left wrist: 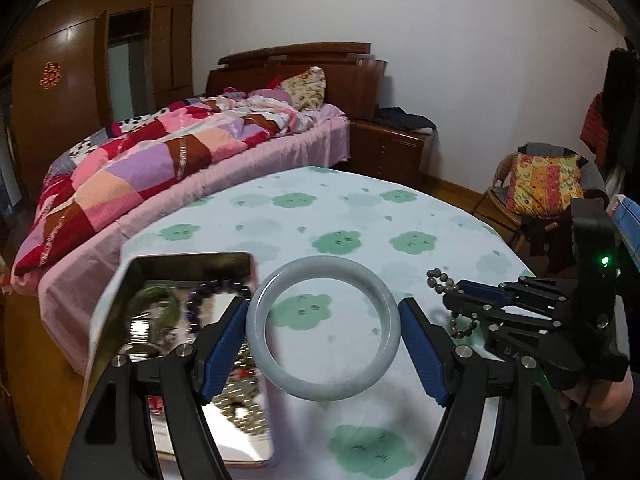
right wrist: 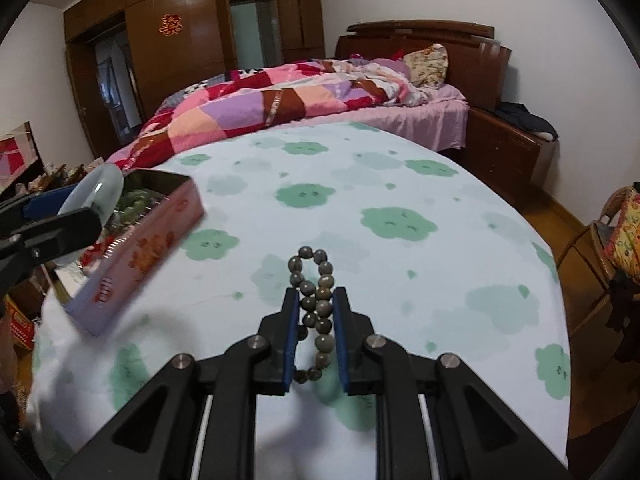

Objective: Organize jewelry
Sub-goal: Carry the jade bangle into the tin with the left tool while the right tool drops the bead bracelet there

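A bed [right wrist: 360, 92] with a patchwork quilt [left wrist: 160, 152] stood just beyond the table [right wrist: 360, 184], which wore a pale cloth printed with green clouds. A floral pillow [left wrist: 306, 86] leaned on the wooden headboard [right wrist: 460, 52]. Dark clothing, perhaps, lay on the nightstand [left wrist: 396, 148]. Brown wardrobes [right wrist: 180, 40] lined the far wall.
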Demonstrator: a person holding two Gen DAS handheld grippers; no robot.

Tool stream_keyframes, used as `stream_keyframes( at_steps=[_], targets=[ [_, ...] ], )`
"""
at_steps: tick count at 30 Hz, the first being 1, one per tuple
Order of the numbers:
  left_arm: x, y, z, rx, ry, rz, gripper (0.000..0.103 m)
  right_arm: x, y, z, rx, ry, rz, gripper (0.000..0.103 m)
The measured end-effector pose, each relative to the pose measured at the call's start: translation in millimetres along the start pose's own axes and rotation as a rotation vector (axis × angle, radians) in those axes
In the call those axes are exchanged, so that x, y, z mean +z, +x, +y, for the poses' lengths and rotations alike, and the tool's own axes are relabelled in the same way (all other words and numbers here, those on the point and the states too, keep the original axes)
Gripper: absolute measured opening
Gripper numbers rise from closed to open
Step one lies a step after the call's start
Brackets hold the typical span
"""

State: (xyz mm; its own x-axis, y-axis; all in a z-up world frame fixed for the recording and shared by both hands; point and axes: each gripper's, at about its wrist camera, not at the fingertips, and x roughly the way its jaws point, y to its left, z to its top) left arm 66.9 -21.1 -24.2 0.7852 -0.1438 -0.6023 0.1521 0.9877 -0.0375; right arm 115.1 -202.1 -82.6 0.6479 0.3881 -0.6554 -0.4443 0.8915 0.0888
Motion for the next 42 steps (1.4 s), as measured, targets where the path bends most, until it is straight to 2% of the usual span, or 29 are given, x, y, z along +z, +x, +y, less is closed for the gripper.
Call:
stream_keyframes(
  at_steps=[12,24,32,42],
  targets=[
    [-9,-9,41,0.082,-0.072,-0.006,0.076,43,-5,52,0.100,-0.096,-0.058,0.019],
    [-15,-13,74,0.155,-0.119,-0.006,0.076,65,9,100,0.191,-0.170,-0.071,0.019],
    [-23,-8,96,0.194,-0.154,0.020,0.076,70,32,134,0.256,-0.210,-0.042,0.019],
    [-35,4,110,0.207,-0.169,0.068,0.076,65,53,152,0.286,-0.243,0.013,0.019]
  ],
)
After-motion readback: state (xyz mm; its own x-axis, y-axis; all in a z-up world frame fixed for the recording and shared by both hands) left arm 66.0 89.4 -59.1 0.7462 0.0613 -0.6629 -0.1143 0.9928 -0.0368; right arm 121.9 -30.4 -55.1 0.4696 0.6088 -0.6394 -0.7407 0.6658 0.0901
